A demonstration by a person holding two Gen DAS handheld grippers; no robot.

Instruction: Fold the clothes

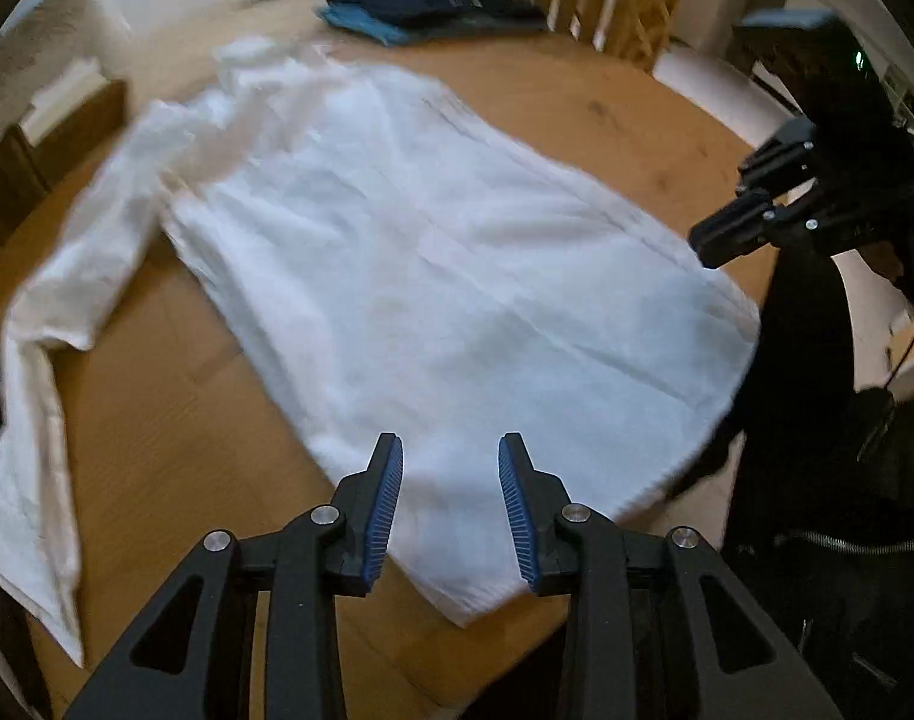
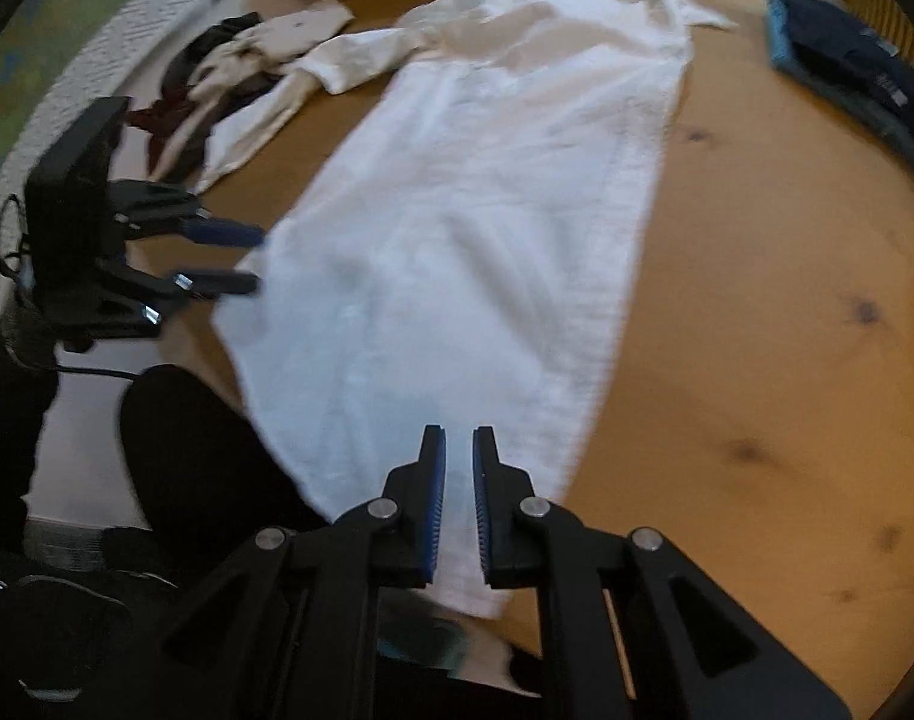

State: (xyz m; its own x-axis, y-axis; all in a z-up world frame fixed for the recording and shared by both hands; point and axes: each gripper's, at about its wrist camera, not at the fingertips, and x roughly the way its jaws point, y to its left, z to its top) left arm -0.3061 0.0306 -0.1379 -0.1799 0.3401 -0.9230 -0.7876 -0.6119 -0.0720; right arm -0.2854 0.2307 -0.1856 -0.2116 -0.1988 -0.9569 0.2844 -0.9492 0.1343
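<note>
Across the middle of the left wrist view, a white shirt [image 1: 408, 264] lies spread flat on a wooden table [image 1: 607, 114], one sleeve trailing down the left edge, folded dark clothes [image 1: 432, 6] at the top, and the left gripper [image 1: 450, 510] hangs released above the hem at bottom centre. In the right wrist view, the shirt [image 2: 487, 228] runs from bottom centre to the top, loose garments [image 2: 216, 96] heaped at upper left; the right gripper [image 2: 457, 504] sits over the hem with jaws nearly together, though I cannot tell whether they pinch cloth.
</note>
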